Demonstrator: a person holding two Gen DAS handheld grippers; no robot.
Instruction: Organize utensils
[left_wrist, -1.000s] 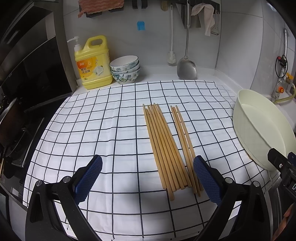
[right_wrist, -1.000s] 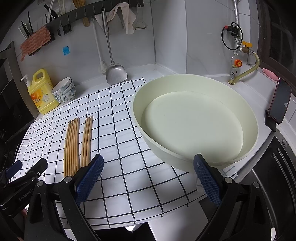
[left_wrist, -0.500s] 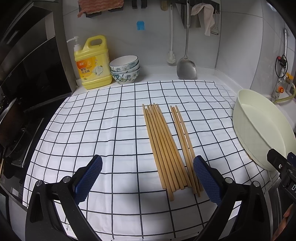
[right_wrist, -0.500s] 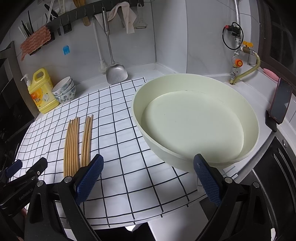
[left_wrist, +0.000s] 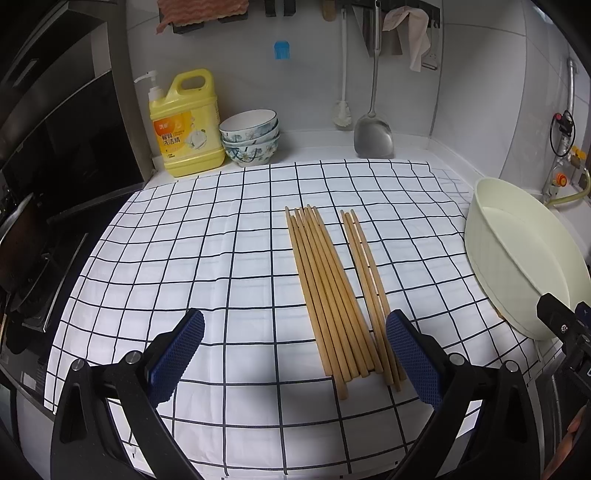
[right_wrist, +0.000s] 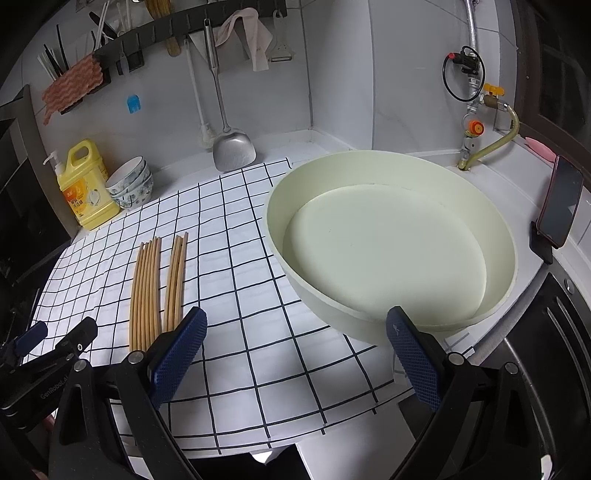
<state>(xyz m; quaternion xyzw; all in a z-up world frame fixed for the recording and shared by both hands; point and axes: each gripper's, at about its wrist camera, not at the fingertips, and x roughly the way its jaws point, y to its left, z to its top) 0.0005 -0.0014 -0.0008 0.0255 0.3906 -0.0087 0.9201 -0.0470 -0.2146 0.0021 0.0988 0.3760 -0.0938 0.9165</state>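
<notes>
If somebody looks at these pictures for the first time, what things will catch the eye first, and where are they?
First come the wooden chopsticks, lying in two bundles side by side in the middle of the checked cloth. Next is the large cream basin, empty, at the cloth's right edge. The yellow detergent bottle stands out at the back left by the wall, beside stacked bowls.
</notes>
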